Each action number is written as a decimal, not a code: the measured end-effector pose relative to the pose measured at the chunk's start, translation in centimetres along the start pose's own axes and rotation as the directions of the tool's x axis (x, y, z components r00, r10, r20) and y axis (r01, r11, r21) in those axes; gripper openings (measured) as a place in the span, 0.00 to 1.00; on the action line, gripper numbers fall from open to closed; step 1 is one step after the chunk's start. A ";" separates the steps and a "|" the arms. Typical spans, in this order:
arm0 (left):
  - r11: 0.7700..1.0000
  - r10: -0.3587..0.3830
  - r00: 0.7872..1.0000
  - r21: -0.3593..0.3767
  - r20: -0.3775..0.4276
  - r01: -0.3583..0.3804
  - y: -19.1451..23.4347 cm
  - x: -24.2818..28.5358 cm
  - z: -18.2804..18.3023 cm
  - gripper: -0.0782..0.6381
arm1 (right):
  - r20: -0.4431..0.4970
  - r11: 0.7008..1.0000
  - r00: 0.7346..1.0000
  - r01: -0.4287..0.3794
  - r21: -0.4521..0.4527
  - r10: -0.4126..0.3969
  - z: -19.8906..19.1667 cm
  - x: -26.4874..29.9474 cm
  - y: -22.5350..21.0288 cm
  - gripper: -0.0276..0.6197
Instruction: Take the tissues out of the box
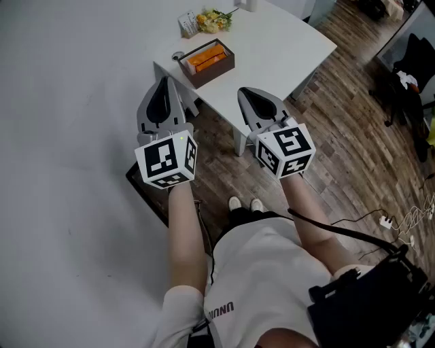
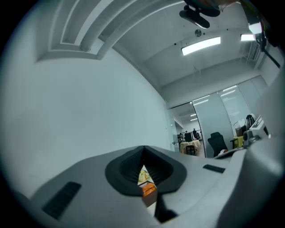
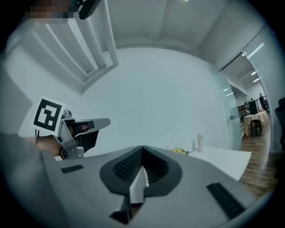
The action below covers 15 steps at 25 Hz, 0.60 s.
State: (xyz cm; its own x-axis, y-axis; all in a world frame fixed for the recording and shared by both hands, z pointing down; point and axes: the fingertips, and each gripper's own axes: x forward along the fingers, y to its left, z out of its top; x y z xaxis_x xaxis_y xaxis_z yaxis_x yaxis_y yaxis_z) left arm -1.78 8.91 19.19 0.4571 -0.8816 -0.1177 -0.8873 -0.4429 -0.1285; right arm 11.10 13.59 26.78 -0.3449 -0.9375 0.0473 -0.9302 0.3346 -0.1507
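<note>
Orange tissue packs (image 1: 204,57) in brown rectangular box (image 1: 219,68): likely light, soft; pinch upper edge.
Left hand-held gripper (image 1: 164,81), right hand-held gripper (image 1: 245,93): both closed, empty.

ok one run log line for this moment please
phase: before reach | left gripper: shut, empty, in air | right gripper: shut, empty, in air | box: on table, orange tissues inside, untouched

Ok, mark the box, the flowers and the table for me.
box (image 1: 216,70): head view, on its brown side wall.
flowers (image 1: 212,20): head view, on the yellow blooms.
table (image 1: 285,41): head view, on its bare white top.
</note>
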 end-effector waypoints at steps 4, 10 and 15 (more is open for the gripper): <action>1.000 -0.005 1.000 0.005 0.001 0.005 0.0 0.0 0.1 0.13 | 0.006 1.000 1.000 0.002 -0.003 -0.002 0.2 0.0 -0.1 0.07; 1.000 -0.017 1.000 -0.005 0.001 0.017 0.4 -0.4 0.1 0.13 | 0.032 1.000 0.999 -0.018 -0.003 0.018 0.8 0.3 0.2 0.07; 0.999 -0.036 0.999 -0.018 -0.001 0.036 1.1 -0.5 0.0 0.13 | 0.038 1.000 0.999 0.005 -0.012 -0.005 1.4 0.7 0.3 0.08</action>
State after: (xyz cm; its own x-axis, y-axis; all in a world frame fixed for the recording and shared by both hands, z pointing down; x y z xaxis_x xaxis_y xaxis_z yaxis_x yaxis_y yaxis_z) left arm -2.98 8.84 19.07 0.4890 -0.8651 -0.1118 -0.8711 -0.4776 -0.1145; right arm 10.77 12.86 25.43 -0.3356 -0.9420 0.0101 -0.9334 0.3311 -0.1384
